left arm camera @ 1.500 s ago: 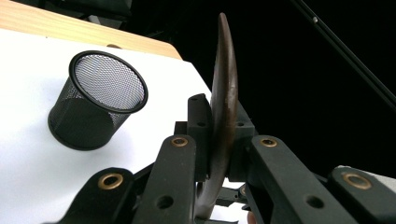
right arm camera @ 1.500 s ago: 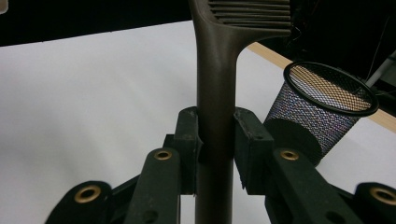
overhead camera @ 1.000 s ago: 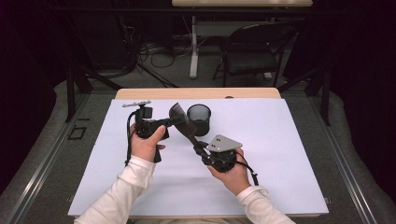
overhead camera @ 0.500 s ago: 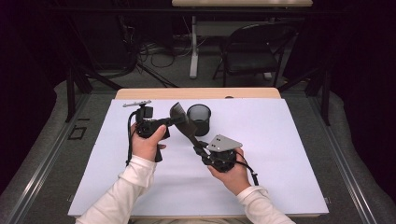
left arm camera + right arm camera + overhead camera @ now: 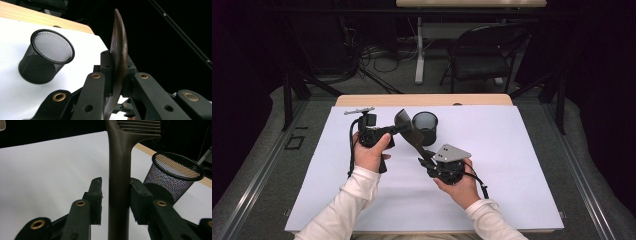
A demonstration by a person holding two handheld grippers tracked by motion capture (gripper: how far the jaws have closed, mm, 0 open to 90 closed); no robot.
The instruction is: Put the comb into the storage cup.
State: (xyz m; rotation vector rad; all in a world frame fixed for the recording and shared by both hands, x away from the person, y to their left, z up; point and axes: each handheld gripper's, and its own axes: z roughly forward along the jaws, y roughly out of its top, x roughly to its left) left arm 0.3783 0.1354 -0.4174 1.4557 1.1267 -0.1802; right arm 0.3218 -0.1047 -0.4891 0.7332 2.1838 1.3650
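Spatula point(image 5: 408, 131) is pinched at its slotted blade by the left gripper point(image 5: 117, 75), just beside the mesh cup point(image 5: 425, 127); its handle stands between the right gripper's point(image 5: 115, 195) jaws, which have just been spreading apart.

The spatula point(image 5: 119, 182) blade is cut off by the top edge.

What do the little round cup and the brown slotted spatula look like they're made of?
Cup: probably thin metal wire mesh, painted matte black. The wall is a fine see-through weave, with a solid rim band on top.

Spatula: likely molded plastic or nylon, possibly wood. It is uniformly dull brown with smooth rounded edges, clean-cut slots, a thin curved blade and a slight sheen along the edge.
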